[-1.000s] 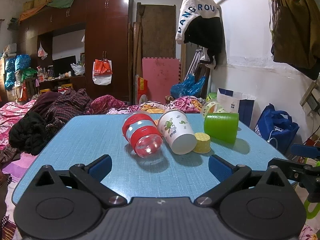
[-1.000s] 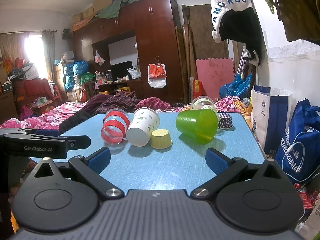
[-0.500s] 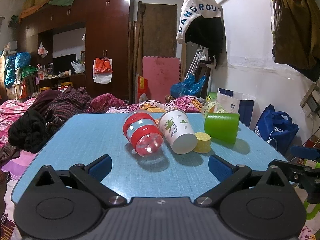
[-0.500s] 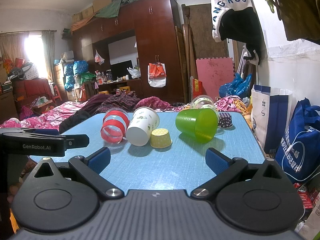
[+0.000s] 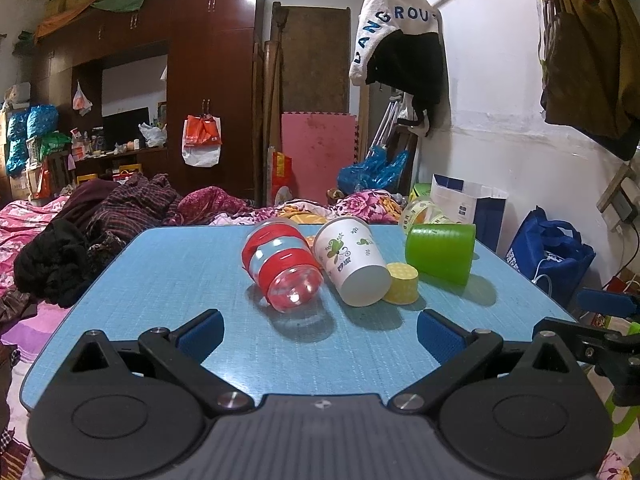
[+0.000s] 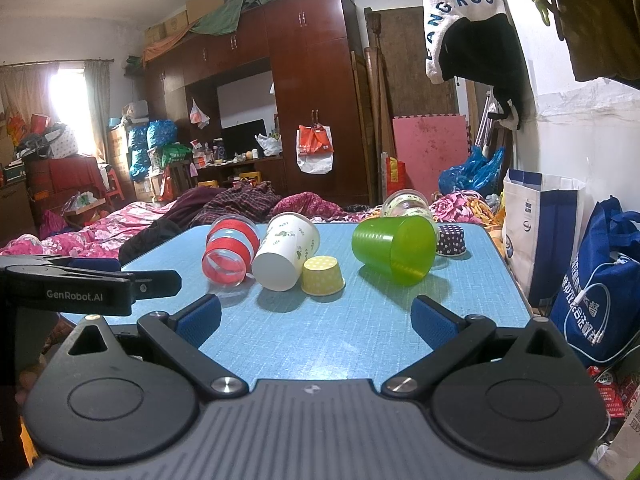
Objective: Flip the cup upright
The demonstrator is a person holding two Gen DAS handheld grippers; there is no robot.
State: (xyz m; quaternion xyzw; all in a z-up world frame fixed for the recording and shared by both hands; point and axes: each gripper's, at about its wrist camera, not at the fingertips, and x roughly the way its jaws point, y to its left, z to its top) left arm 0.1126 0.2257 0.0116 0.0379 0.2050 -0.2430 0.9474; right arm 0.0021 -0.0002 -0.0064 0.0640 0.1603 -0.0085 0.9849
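Left wrist view: the left gripper is hovering over the near edge of the desk with its fingers spread wide and holding nothing. Four cups are lying in a tight cluster ahead: the red-banded clear cup on its side, the white paper cup on its side and touching it, the small yellow cup standing inverted against the paper cup, and the green cup on its side, just beside. Risk: closing on one cup is likely to nudge its neighbours, and the round bodies may roll toward the desk edge.

Right wrist view: the right gripper is also waiting with fingers apart and empty. The green cup is lying nearest its line of approach, mouth turned toward the far right. The dotted dark cup and a clear printed cup are sitting just behind it. Risk: thin plastic walls may deform or slip under a squeeze, and a push may knock the rear cups off the desk.
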